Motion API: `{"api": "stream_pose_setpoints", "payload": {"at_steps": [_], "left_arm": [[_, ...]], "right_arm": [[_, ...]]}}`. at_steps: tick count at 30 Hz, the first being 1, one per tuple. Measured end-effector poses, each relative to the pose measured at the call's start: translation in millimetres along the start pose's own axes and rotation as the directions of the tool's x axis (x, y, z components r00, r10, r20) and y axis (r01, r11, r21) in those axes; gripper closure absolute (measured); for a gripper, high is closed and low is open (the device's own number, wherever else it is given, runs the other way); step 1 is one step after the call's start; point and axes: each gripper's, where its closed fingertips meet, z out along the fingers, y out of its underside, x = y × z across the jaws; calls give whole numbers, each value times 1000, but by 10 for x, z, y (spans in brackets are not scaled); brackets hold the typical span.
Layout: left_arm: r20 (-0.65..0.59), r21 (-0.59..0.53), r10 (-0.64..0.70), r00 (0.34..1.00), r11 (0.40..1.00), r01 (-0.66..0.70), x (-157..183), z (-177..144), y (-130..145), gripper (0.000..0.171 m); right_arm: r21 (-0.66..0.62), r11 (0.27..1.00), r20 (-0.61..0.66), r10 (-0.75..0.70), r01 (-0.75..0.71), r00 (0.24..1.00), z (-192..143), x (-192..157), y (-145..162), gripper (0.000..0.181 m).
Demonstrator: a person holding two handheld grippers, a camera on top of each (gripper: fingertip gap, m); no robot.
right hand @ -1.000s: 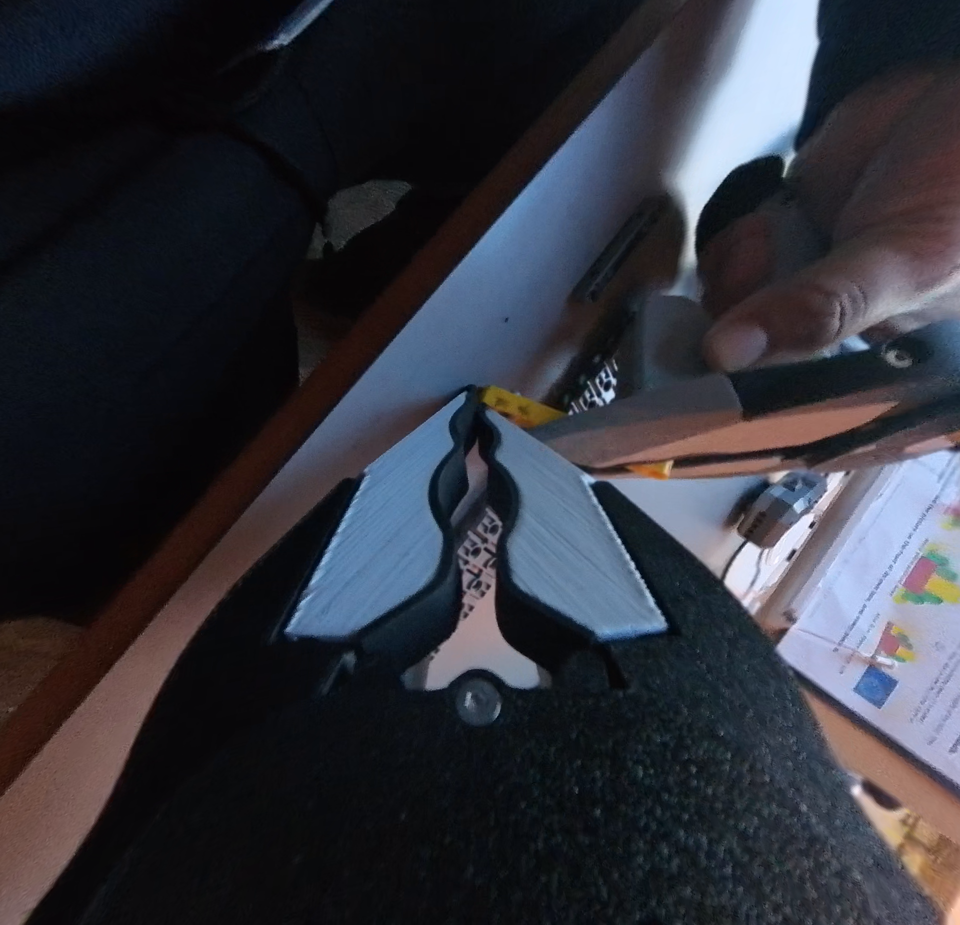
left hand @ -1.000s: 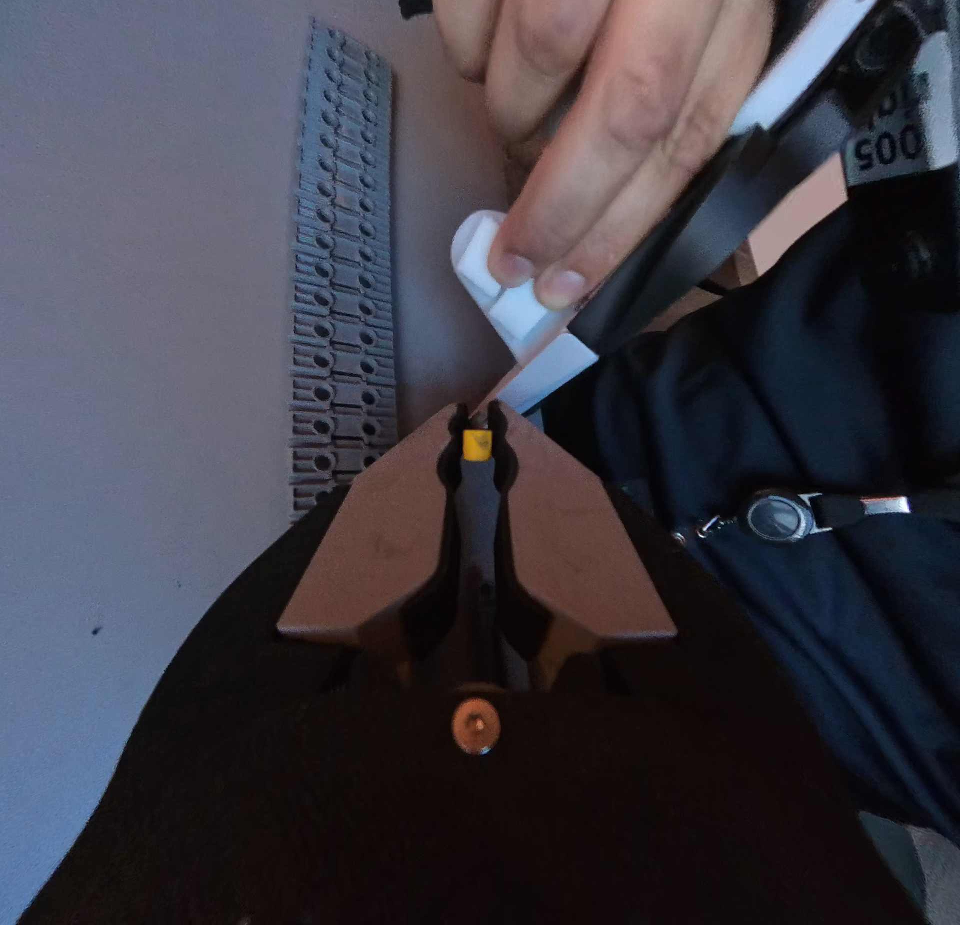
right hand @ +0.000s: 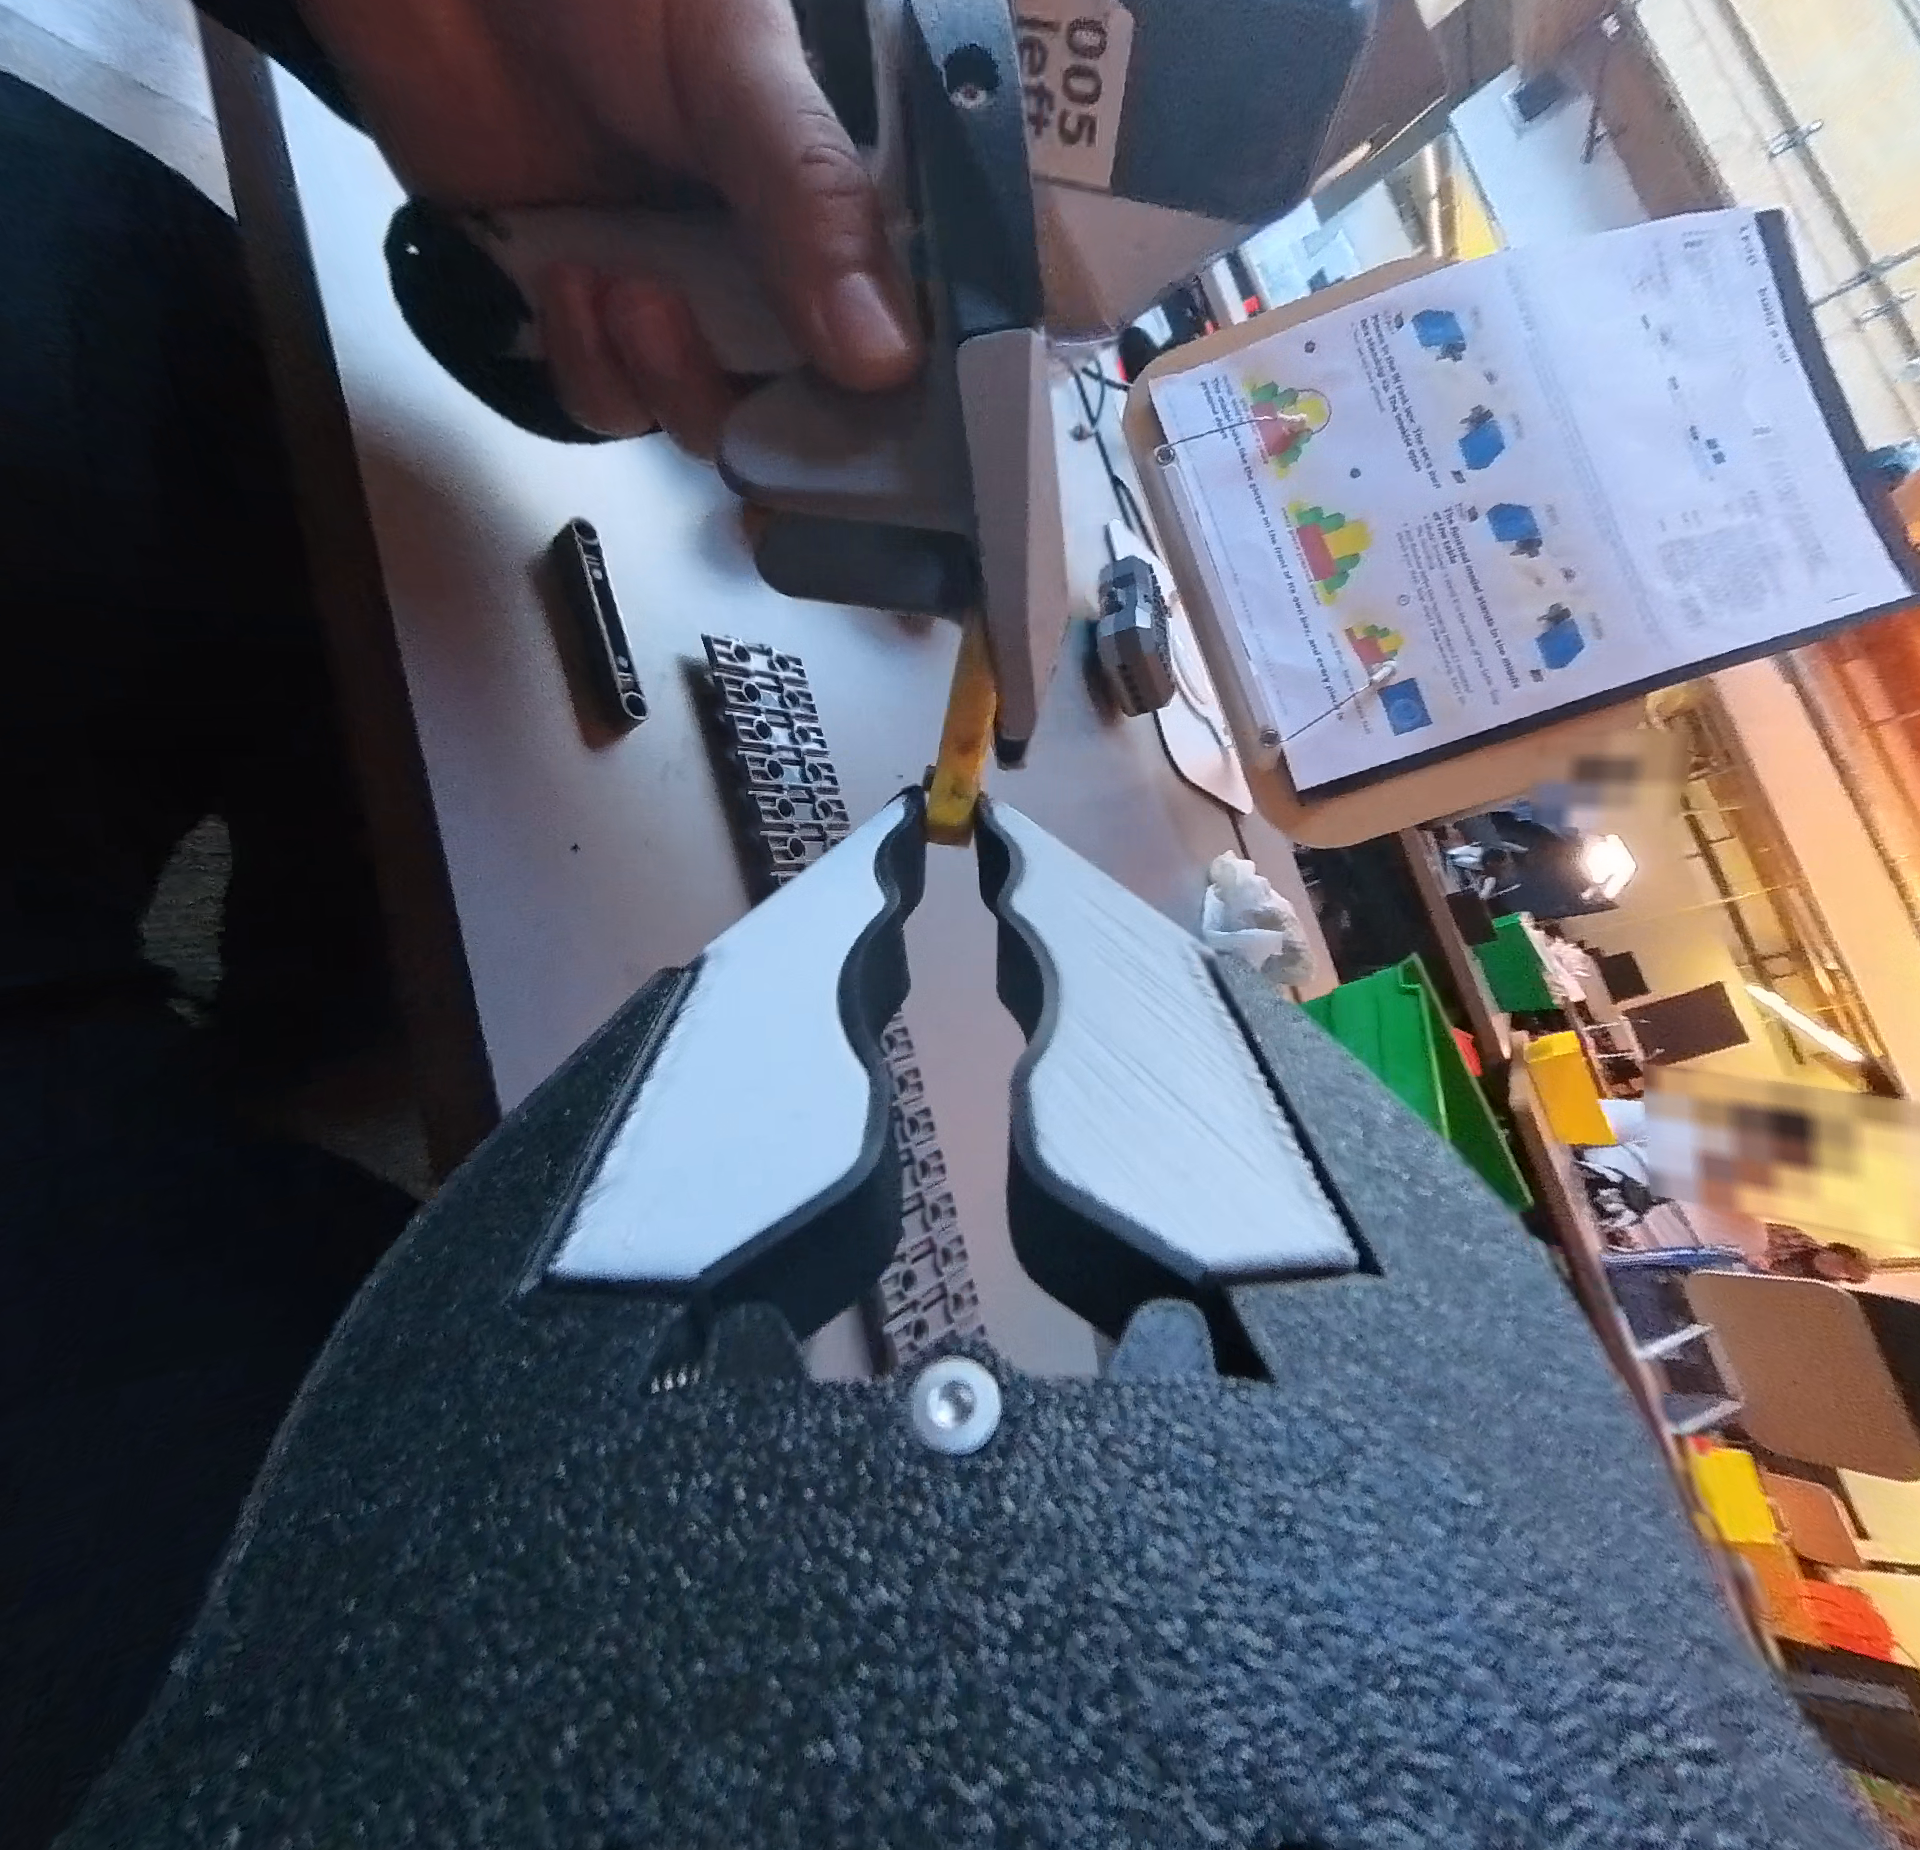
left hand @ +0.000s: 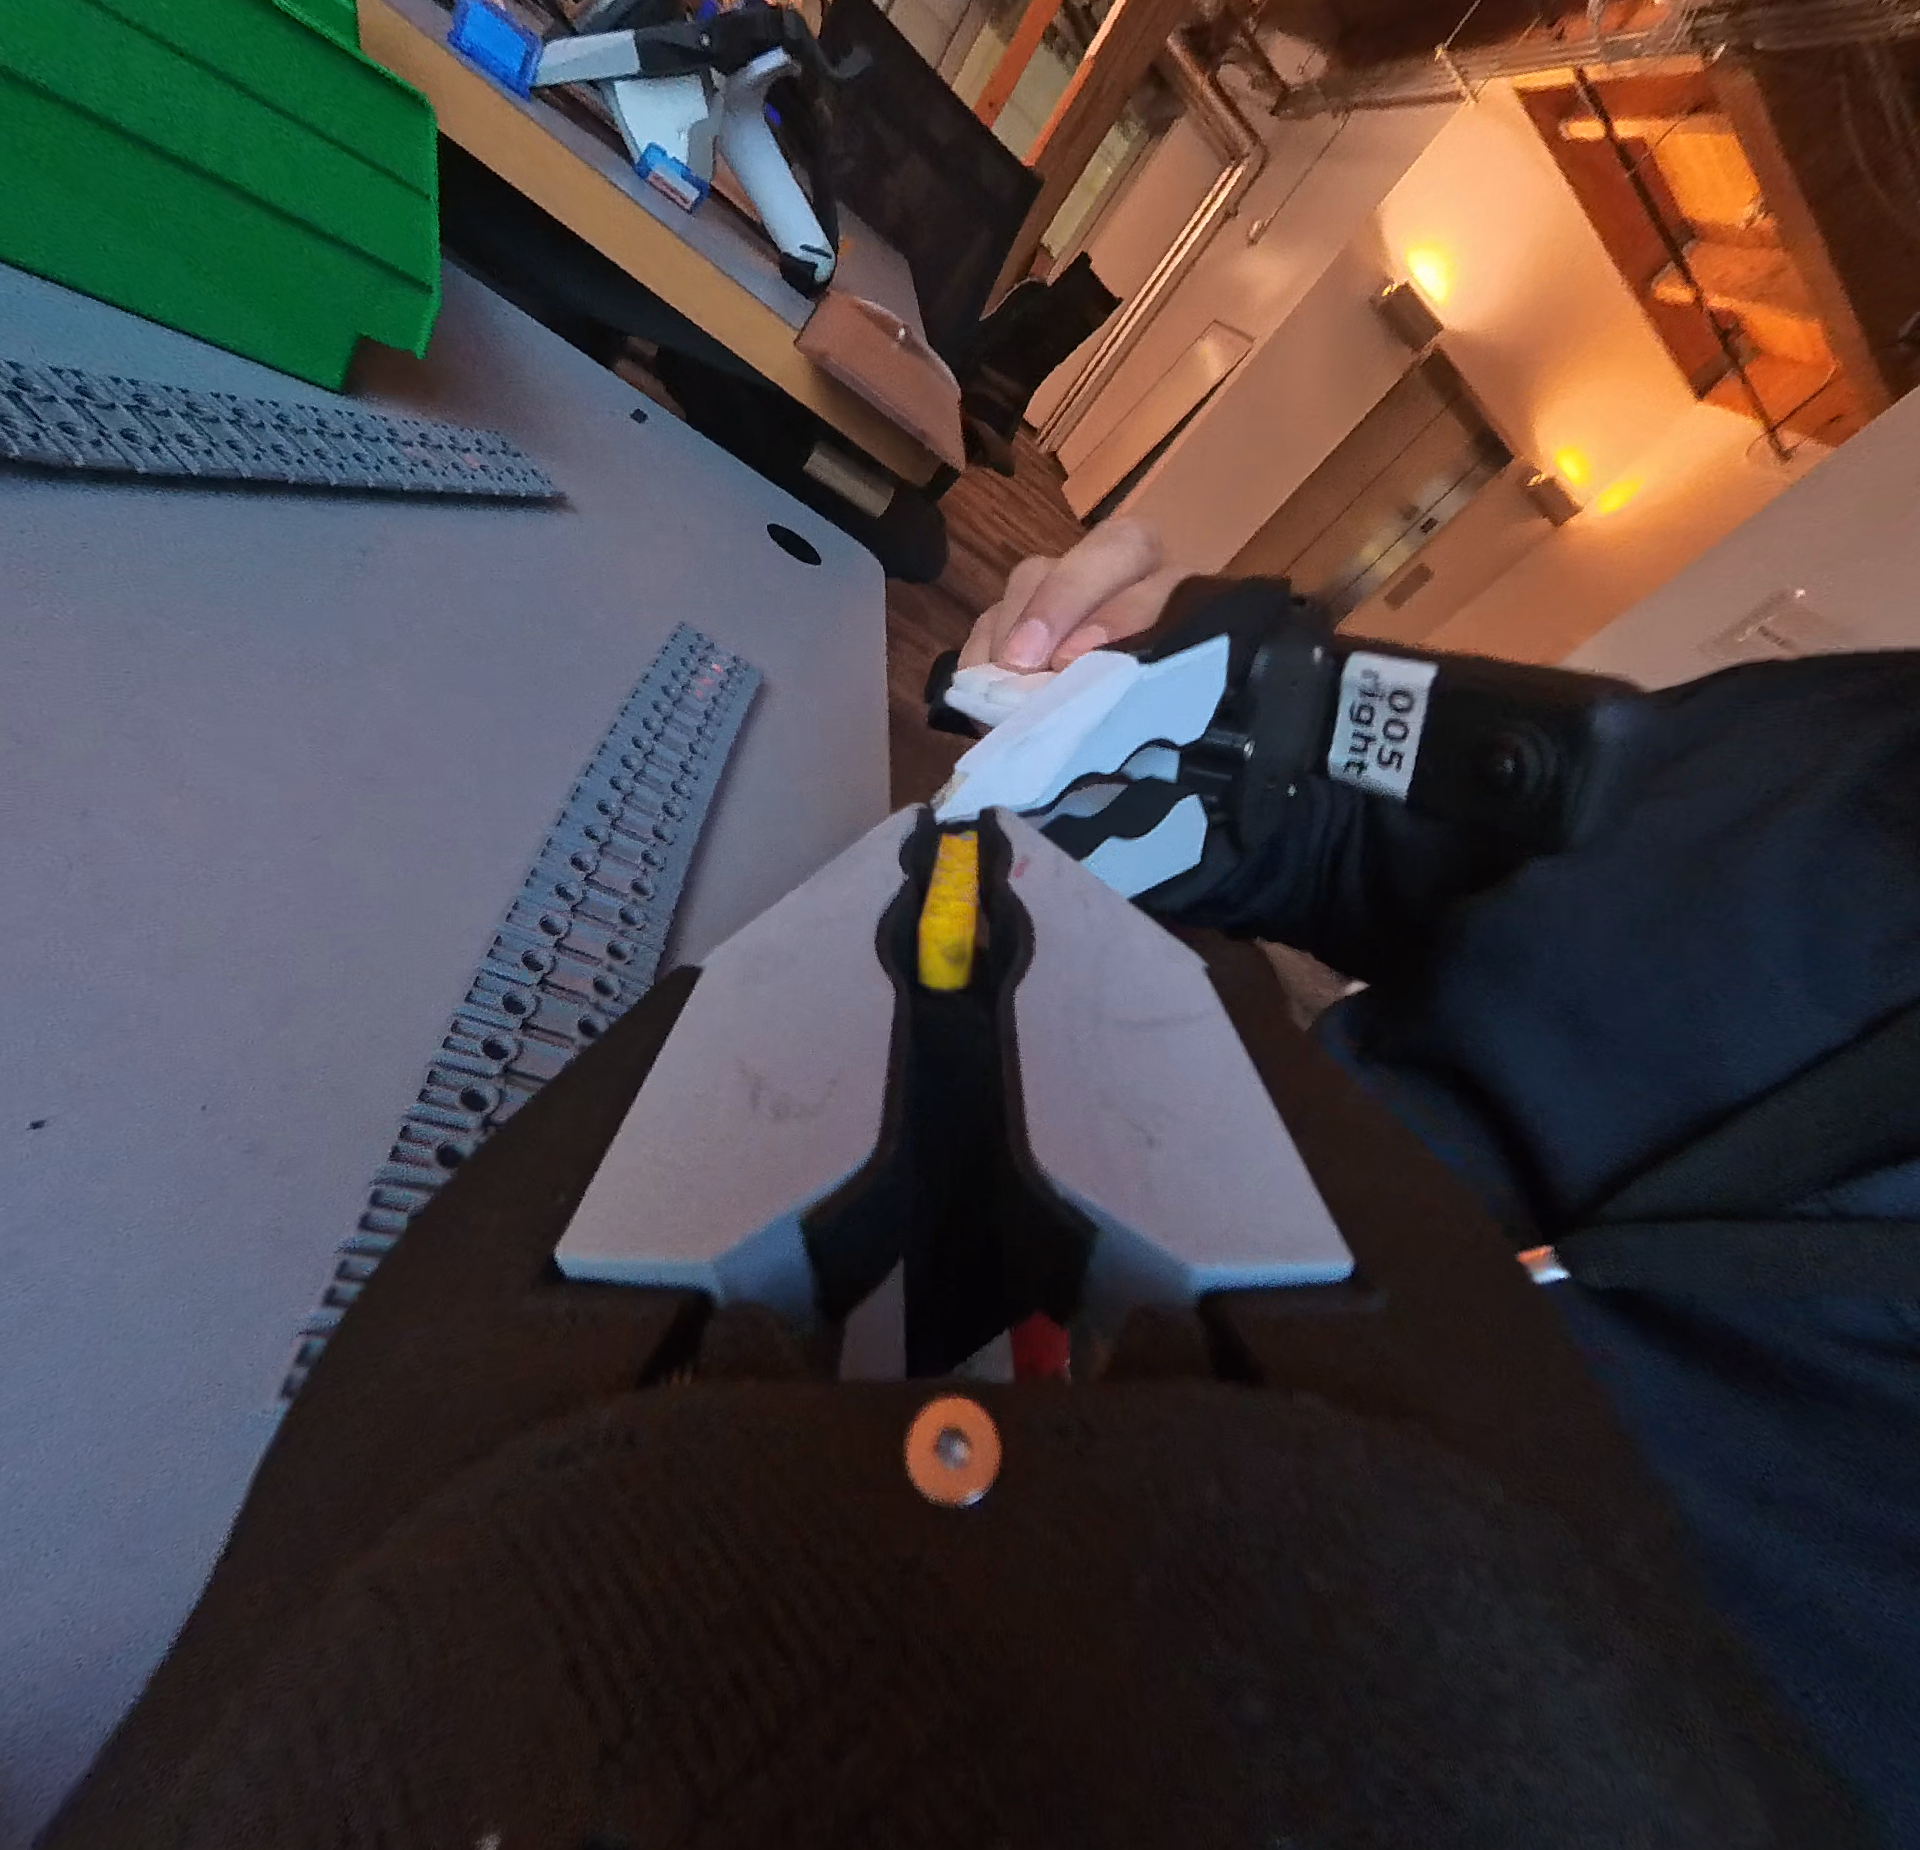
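My left gripper (left hand: 951, 813) is shut on a thin yellow studded beam (left hand: 951, 917) that runs along the slot between its jaws. My right gripper (right hand: 948, 818) is shut on the free end of the same yellow beam (right hand: 961, 730), tip to tip with the left gripper (right hand: 1003, 740). A hand holds each tool. In the left wrist view the right gripper's white fingers (left hand: 1049, 751) come in from the right, just past the grey table's edge (left hand: 878, 657). Both hold the beam above the table.
Two grey track strips (left hand: 582, 969) (left hand: 260, 439) lie on the table, with a green bin (left hand: 208, 138) behind. A short black beam (right hand: 603, 637), a small grey block with a cable (right hand: 1127, 637), a crumpled tissue (right hand: 1247, 917) and a clipboard with a picture sheet (right hand: 1507, 491) also show. My left and right fingertips are right by each other.
Both cameras have swung from looking down at the table to a flatter view of the room. More of the yellow beam shows between the left jaws. Both grippers stay on it.
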Motion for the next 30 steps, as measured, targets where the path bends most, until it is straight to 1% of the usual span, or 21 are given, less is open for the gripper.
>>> {"api": "stream_pose_setpoints", "payload": {"at_steps": [1,2,3,4,5,6,7,9,10,11,12,13,14,16,19,22,23,24,27,30], "left_arm": [[18,-28,34,999,999,-33,-7,-4,21,164],[54,-71,85,995,994,-81,-39,-16,48,159],[110,-139,156,982,980,-141,-101,-42,87,147],[159,-218,259,953,950,-222,-154,-74,132,139],[183,-292,378,908,902,-317,-171,-98,165,135],[197,-363,496,846,838,-407,-182,-113,189,132],[205,-434,608,767,759,-485,-200,-126,206,132],[191,-554,798,572,569,-608,-240,-142,199,138],[172,-604,867,469,468,-645,-262,-148,185,143],[134,-648,915,381,372,-665,-281,-147,191,145],[84,-679,946,314,285,-676,-290,-137,216,149],[46,-690,965,257,217,-691,-286,-118,226,156],[13,-693,976,217,165,-701,-279,-96,242,162],[-35,-698,985,168,96,-710,-271,-53,273,163],[-76,-704,994,75,-1,-710,-260,-12,255,164],[-105,-687,993,-50,-108,-719,-202,29,235,165],[-105,-674,991,-81,-131,-727,-165,44,239,165],[-101,-662,990,-96,-139,-737,-122,60,246,165],[-96,-630,991,-95,-135,-765,-36,102,285,166],[-110,-618,993,-50,-108,-778,-62,152,375,166]], "right_arm": [[2,1000,16,12,-12,1000,-1,-9,4,176],[2,1000,31,25,-25,999,-1,-20,12,176],[-2,999,39,37,-37,999,0,-21,27,176],[-6,999,43,47,-47,998,-1,-14,46,176],[-11,998,51,57,-56,997,-1,-13,62,176],[-17,998,58,62,-62,996,0,-12,77,176],[-22,998,62,60,-59,996,1,-13,85,176],[-29,999,80,46,-44,996,7,-41,85,176],[-36,999,90,41,-38,995,13,-59,86,176],[-43,999,102,38,-33,994,19,-79,87,176],[-48,998,113,36,-31,993,24,-96,86,176],[-55,998,123,37,-30,992,27,-108,90,177],[-61,998,129,39,-31,991,27,-112,93,177],[-66,997,148,49,-39,988,17,-121,89,177],[-72,997,153,38,-27,987,-9,-108,90,177],[-36,999,146,-23,28,989,-82,-97,49,176],[-15,999,150,-47,50,988,-119,-105,28,175],[2,998,157,-60,61,986,-158,-112,10,175],[24,996,192,-93,90,977,-258,-150,-21,175],[-1,989,243,-144,149,959,-306,-218,35,175]]}}
